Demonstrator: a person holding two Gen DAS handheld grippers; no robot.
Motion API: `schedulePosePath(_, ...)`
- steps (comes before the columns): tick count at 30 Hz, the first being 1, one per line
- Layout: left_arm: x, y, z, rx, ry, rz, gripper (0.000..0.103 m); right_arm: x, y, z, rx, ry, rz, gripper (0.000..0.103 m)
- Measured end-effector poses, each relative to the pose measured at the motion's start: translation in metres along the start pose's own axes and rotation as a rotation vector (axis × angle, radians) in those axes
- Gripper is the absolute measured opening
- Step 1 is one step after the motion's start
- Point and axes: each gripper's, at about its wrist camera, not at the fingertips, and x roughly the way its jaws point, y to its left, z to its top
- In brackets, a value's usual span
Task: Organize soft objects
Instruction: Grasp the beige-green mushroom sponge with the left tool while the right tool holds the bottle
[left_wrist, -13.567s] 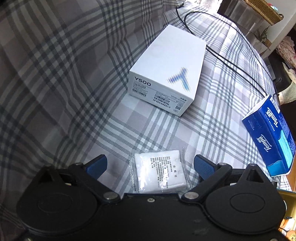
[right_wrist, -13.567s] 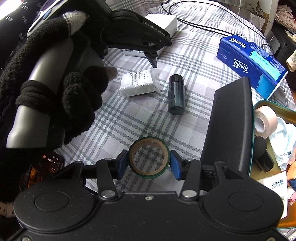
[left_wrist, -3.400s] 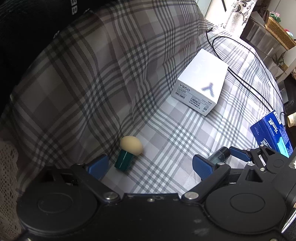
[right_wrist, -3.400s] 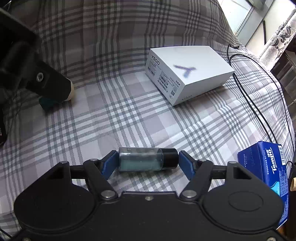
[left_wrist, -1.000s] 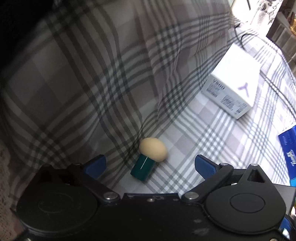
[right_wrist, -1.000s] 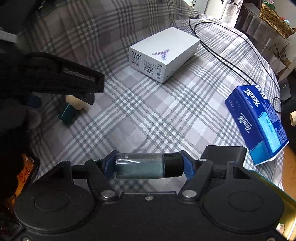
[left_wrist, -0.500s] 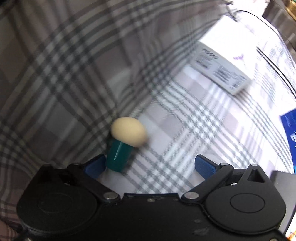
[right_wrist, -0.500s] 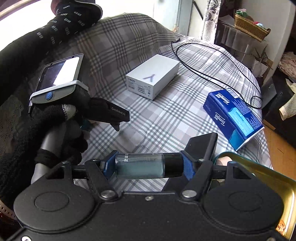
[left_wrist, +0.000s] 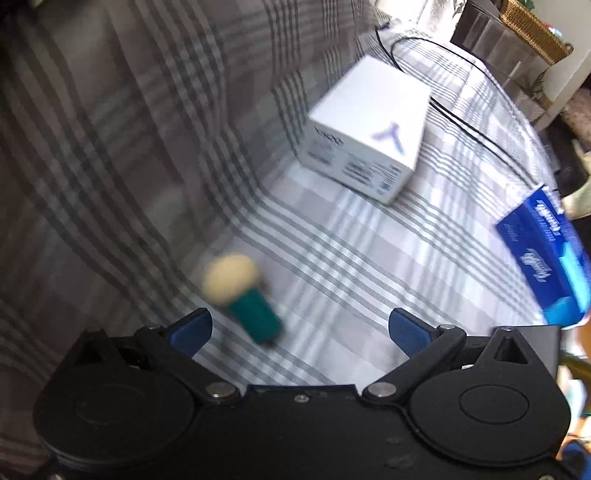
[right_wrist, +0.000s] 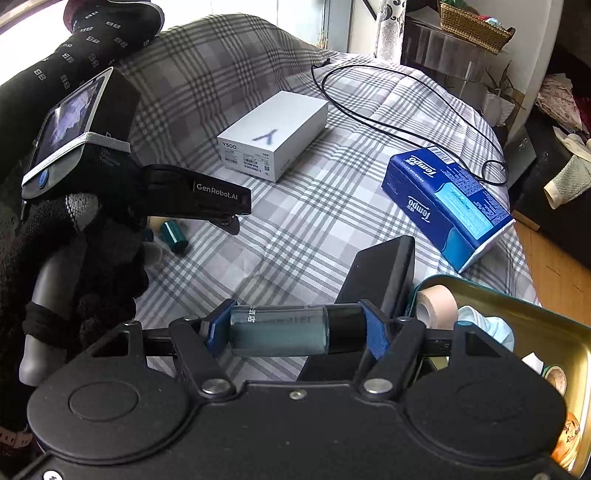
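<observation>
My right gripper (right_wrist: 295, 330) is shut on a small bottle (right_wrist: 284, 330) with a grey-blue body and a black cap, held crosswise above the plaid cloth. Just right of it stands an open gold-lined tin (right_wrist: 517, 325) holding a roll of beige tape (right_wrist: 436, 302) and other bits. My left gripper (left_wrist: 299, 328) is open over the cloth, with a cream-headed, teal-handled puff (left_wrist: 243, 295) lying between its fingers near the left one. In the right wrist view the same puff (right_wrist: 173, 234) lies under the left gripper, which a gloved hand (right_wrist: 92, 258) holds.
A white phone box (right_wrist: 273, 136) sits mid-cloth, with a black cable (right_wrist: 388, 99) looping behind it. A blue tissue pack (right_wrist: 447, 203) lies at the right. The tin's black lid (right_wrist: 384, 273) stands against the tin. The cloth rises in folds at the left (left_wrist: 110, 147).
The left gripper has swung so the puff now lies between its fingers, handle toward the camera. The right gripper has risen a little with the bottle, and the tin shows more.
</observation>
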Motion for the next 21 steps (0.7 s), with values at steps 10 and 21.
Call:
schedulePosePath(10,0.013,-0.028,-0.006,0.310,-0.082,0.155,0.100,-0.012,0.003,0.007,-0.002,-0.022,0.033,0.067)
schedulePosePath(21,0.002,-0.049,-0.011,0.565,-0.042,0.079,0.100,-0.036,0.004,0.019,0.082,0.055,0.034,0.067)
